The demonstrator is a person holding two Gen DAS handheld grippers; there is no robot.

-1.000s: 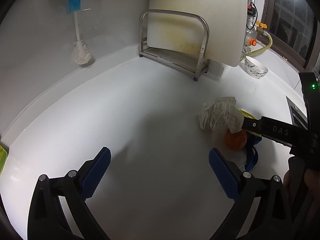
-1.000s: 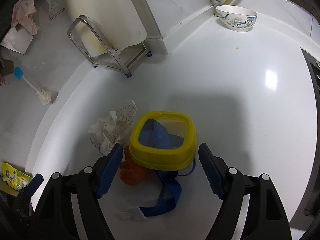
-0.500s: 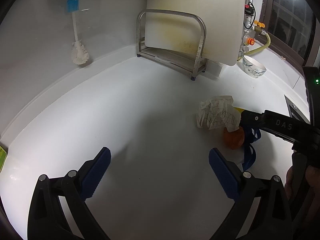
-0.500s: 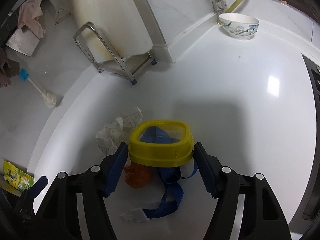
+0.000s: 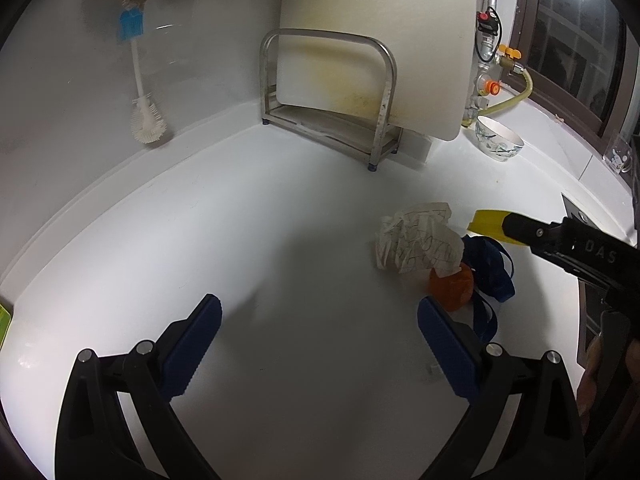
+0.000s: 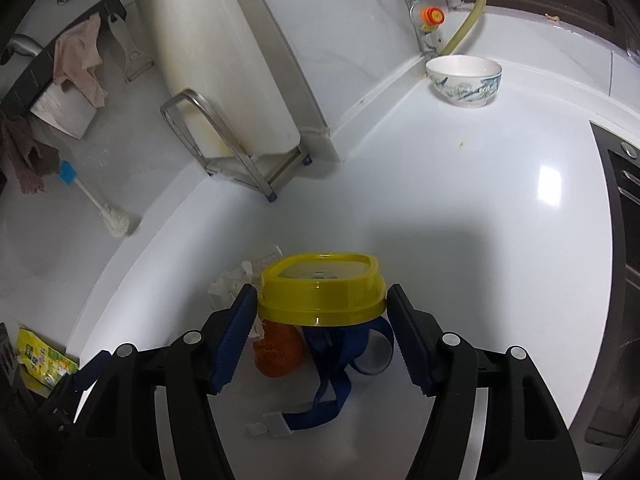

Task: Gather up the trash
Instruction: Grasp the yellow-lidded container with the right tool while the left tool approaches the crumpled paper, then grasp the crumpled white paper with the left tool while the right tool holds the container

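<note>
Yellow lid [image 6: 320, 294] clamped between right tongs [image 6: 320, 320].

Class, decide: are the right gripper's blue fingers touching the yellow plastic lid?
Touching. The right wrist view shows both fingers of the right gripper pressed against opposite edges of the yellow plastic lid.

From my left fingers, my right gripper's black arm covers most of the yellow square plastic lid [image 5: 486, 226]; only its near corner shows; beyond my right fingers that lid hides much of the crumpled white patterned paper [image 6: 232, 282] and the top of the orange crumpled lump [image 6: 278, 352]; the yellow printed sachet [image 6: 42, 364], far left, is too small to read; the dark panel [image 6: 624, 216] on the right runs off the edge.
</note>
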